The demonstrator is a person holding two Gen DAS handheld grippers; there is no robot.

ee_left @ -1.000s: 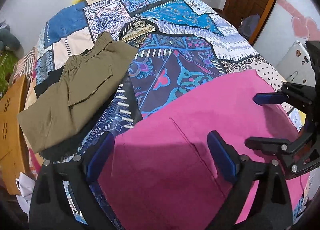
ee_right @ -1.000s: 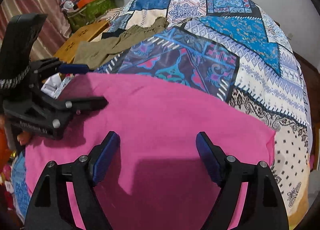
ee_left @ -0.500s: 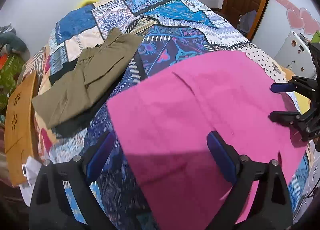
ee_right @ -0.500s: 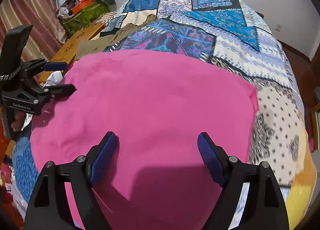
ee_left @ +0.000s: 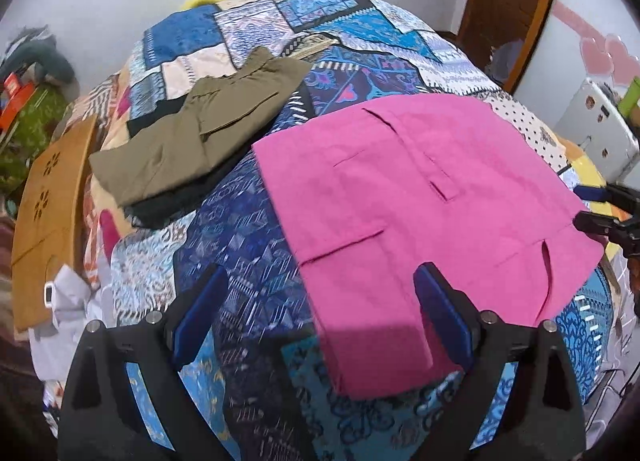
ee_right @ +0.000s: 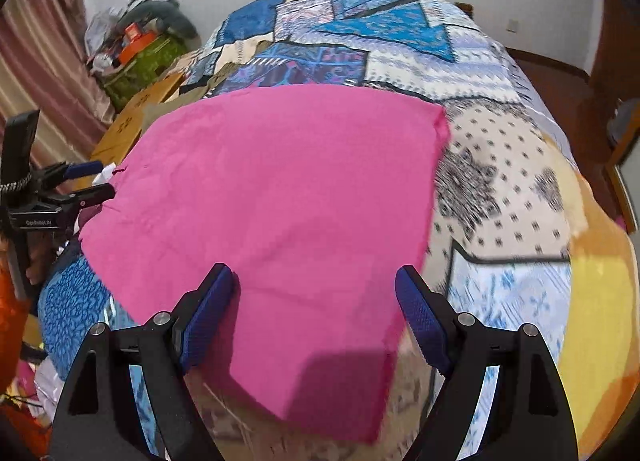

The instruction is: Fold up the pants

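A bed under a patchwork quilt carries flat pink pants; folded olive pants lie just beside them, toward the wall.

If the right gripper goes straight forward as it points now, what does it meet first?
Most likely the pink pants: the open right gripper points down onto that spread cloth on the bed, nothing between, though depth is unclear.

Matt pink cloth pants on a patterned, seemingly cotton quilt.

Bare quilt between pink pants — olive pants.
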